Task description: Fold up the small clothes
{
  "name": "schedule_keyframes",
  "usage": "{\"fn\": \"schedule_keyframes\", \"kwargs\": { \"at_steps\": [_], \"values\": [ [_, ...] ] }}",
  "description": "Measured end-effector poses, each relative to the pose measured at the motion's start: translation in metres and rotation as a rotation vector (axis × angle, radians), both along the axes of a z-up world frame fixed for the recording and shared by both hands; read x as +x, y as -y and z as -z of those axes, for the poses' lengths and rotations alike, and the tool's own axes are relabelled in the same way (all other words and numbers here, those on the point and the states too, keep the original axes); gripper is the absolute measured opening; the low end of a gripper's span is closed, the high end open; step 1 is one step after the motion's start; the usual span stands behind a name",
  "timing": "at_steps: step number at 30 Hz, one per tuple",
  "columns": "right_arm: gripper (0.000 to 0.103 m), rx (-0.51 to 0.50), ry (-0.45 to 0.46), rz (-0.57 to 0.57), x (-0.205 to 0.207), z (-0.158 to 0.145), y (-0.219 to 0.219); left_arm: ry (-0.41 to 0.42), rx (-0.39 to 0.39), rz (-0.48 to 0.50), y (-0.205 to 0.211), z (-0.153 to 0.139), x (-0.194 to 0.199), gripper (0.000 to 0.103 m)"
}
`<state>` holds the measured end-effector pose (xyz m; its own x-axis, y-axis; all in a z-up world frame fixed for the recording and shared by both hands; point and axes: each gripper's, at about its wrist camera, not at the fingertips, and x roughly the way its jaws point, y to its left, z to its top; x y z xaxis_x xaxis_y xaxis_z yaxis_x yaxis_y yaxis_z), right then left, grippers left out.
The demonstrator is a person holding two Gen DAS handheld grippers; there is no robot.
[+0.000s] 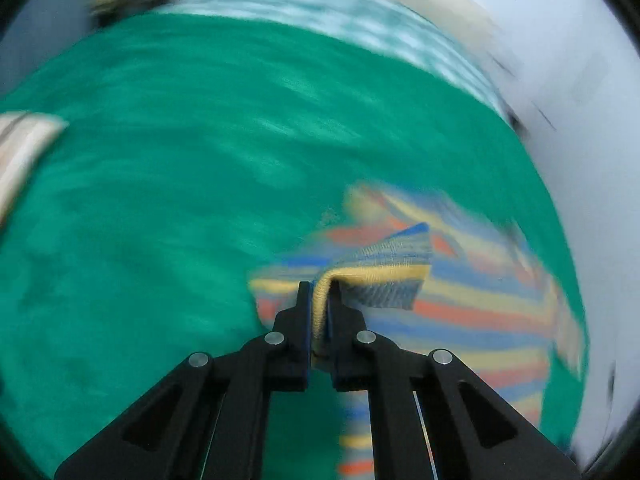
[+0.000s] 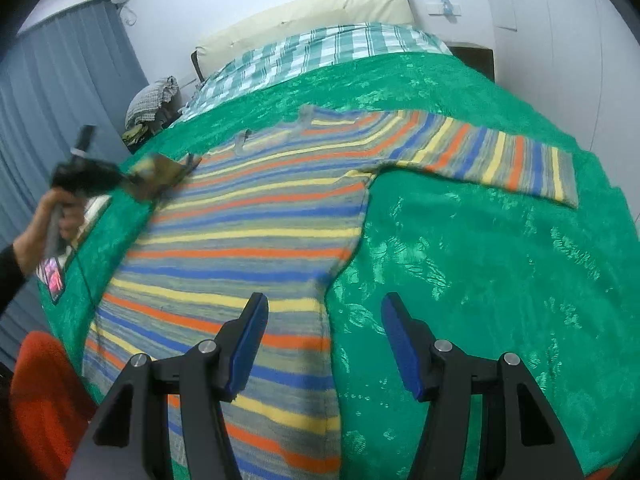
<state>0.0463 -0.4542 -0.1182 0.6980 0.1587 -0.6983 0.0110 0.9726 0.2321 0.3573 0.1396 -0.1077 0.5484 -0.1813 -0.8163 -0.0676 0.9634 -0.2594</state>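
A striped sweater [image 2: 248, 232] in orange, yellow, blue and grey lies flat on a green bedspread [image 2: 480, 264]. Its right sleeve [image 2: 500, 160] stretches out to the right. My left gripper [image 1: 320, 292] is shut on the cuff of the left sleeve [image 1: 372, 276] and holds it lifted; the left wrist view is motion-blurred. In the right wrist view that gripper [image 2: 132, 180] shows at the far left with the sleeve end. My right gripper [image 2: 325, 308] is open and empty, hovering over the sweater's lower right hem edge.
A green checked sheet [image 2: 320, 52] and a cream pillow [image 2: 304, 12] lie at the bed's head. A grey bundle [image 2: 152, 100] sits by the blue curtain [image 2: 60, 80]. An orange cloth [image 2: 44, 392] is at the lower left. A small picture card [image 2: 52, 278] lies on the bed's left edge.
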Motion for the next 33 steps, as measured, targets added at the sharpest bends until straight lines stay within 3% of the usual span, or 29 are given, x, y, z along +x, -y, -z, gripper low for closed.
{"fn": "schedule_keyframes", "kwargs": {
  "at_steps": [2,5,12,15,21,25,29,33],
  "values": [
    [0.059,0.001,-0.011,0.001,0.001,0.002,0.001,-0.043,-0.02,-0.183,-0.058,0.009,0.013,0.004],
    [0.059,0.016,-0.033,-0.001,0.003,0.007,0.002,-0.123,-0.033,-0.304,-0.1,0.033,0.018,0.003],
    [0.059,0.0,-0.077,-0.021,0.008,0.019,-0.003,-0.208,0.012,-0.345,-0.103,0.085,0.011,0.002],
    [0.059,0.004,-0.099,-0.015,0.01,0.025,-0.001,-0.205,0.04,-0.342,-0.093,0.084,0.015,0.002],
    [0.059,0.004,-0.117,0.0,0.012,0.03,0.003,-0.21,-0.02,-0.377,-0.115,0.086,0.012,0.007],
    [0.059,-0.001,-0.121,-0.007,0.014,0.032,-0.001,-0.216,0.035,-0.452,-0.14,0.084,0.0,0.008],
    [0.059,-0.009,-0.118,-0.013,0.013,0.031,-0.003,-0.198,0.033,-0.523,-0.169,0.075,-0.023,0.008],
    [0.059,-0.008,-0.116,-0.005,0.012,0.031,-0.002,-0.114,0.074,-0.44,-0.147,0.054,-0.031,0.01]
  ]
}}
